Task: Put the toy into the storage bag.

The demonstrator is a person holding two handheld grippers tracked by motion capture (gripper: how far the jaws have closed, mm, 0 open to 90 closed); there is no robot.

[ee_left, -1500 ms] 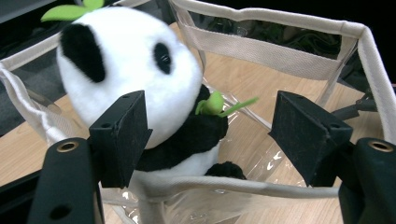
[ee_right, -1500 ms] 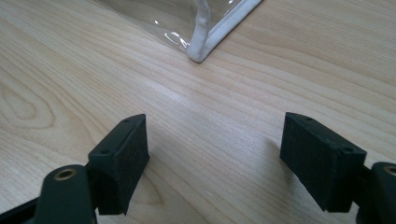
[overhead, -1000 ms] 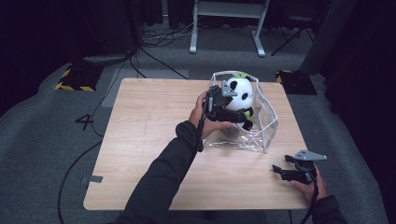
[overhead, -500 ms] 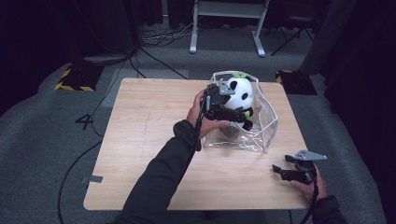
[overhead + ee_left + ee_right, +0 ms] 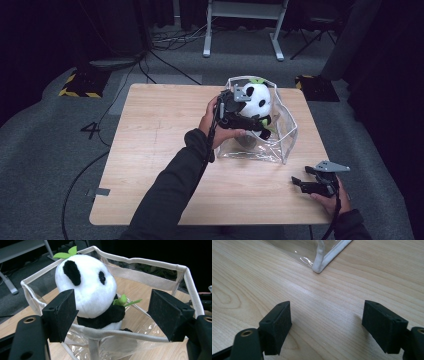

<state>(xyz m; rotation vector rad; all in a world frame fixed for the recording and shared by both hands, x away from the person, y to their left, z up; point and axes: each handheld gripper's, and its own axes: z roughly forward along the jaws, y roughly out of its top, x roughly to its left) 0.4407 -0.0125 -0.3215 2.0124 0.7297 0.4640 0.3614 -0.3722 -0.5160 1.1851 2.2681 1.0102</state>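
Note:
A plush panda (image 5: 87, 287) with a green leaf on its head sits upright inside a clear bag (image 5: 150, 263) with white trim, at the table's far right (image 5: 257, 100). My left gripper (image 5: 113, 306) reaches over the bag's near rim. Its jaws have just been opening and now stand open around the panda: the left pad is by the panda's side, the right pad well clear of it. My right gripper (image 5: 302, 184) rests low over the wood near the front right corner, open (image 5: 327, 320) with nothing between its jaws.
The bag (image 5: 286, 137) stands on a light wooden table (image 5: 160, 130), and its near corner (image 5: 319, 266) shows just ahead of my right gripper. Dark carpet, cables and a metal stand lie beyond the table's far edge.

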